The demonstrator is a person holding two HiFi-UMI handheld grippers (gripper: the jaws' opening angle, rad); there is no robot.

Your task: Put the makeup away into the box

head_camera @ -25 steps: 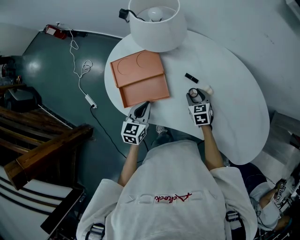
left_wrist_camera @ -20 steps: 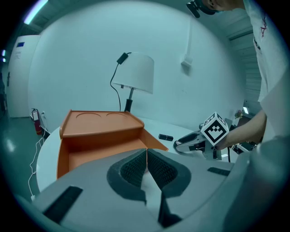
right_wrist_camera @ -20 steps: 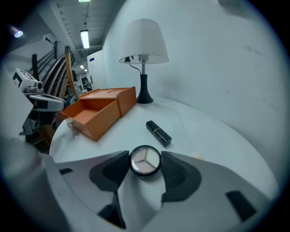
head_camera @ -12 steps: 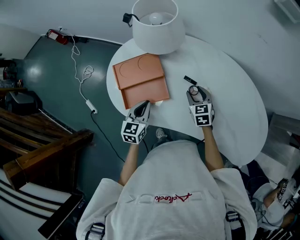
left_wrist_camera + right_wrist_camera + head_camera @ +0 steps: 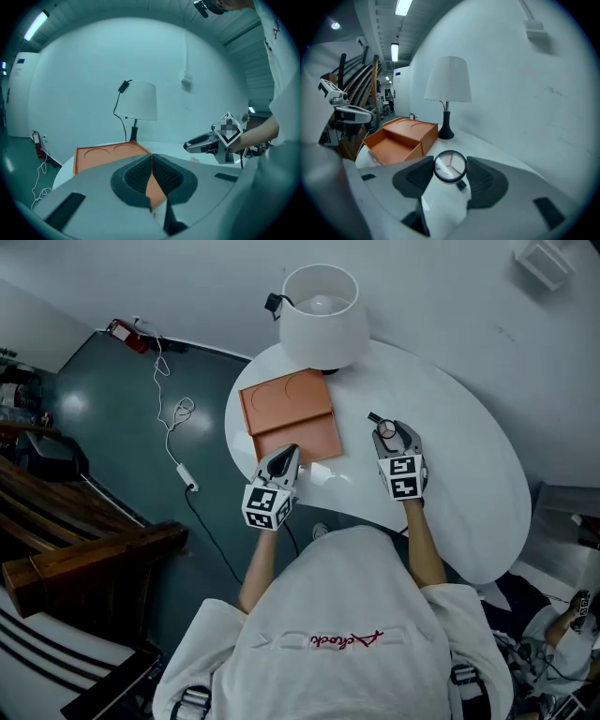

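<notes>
Round makeup compact (image 5: 450, 165) gripped between right gripper (image 5: 392, 431) jaws.

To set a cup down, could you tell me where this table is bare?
The white table is bare at its broad end right of the right gripper holding a round clear-lidded compact. Crowded around the open orange box, white lamp and small black stick.
</notes>
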